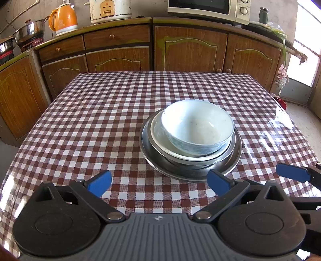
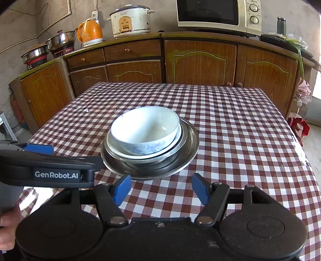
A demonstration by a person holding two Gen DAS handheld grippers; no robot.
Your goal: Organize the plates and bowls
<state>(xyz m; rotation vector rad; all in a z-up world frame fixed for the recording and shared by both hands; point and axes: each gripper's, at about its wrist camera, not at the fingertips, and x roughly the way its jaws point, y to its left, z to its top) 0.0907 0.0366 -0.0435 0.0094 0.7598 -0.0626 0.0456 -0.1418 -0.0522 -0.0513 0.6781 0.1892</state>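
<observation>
A white bowl point(image 1: 197, 128) with a faint blue pattern on its outer wall sits upright at the top of a nested stack near the middle of the table point(image 1: 100, 112). Under it lies a shallow white dish point(image 1: 158, 130), then a steel bowl point(image 1: 200, 161), and at the bottom a wide steel plate point(image 1: 234, 160) that rests on the red-and-white checked cloth. The white bowl sits off-centre in the dish, pushed toward 2 o'clock in the left wrist view.

The left gripper point(image 1: 159, 183) hovers just short of the stack's near rim, at 6 o'clock from it, with its blue-padded fingers point(image 1: 100, 182) spread wide and nothing between them. The right gripper point(image 2: 160, 187) sits likewise at 6 o'clock of the stack in its own view, its fingers apart and empty, clear of the plate. The left gripper's body crosses the right wrist view at 9 o'clock, with a hand point(image 2: 8, 222) at the edge.

Beyond the table, at 12 o'clock, wooden cabinets point(image 2: 200, 60) carry an orange kettle point(image 2: 90, 32), a rice cooker point(image 2: 130, 20) and a microwave point(image 2: 218, 14).
</observation>
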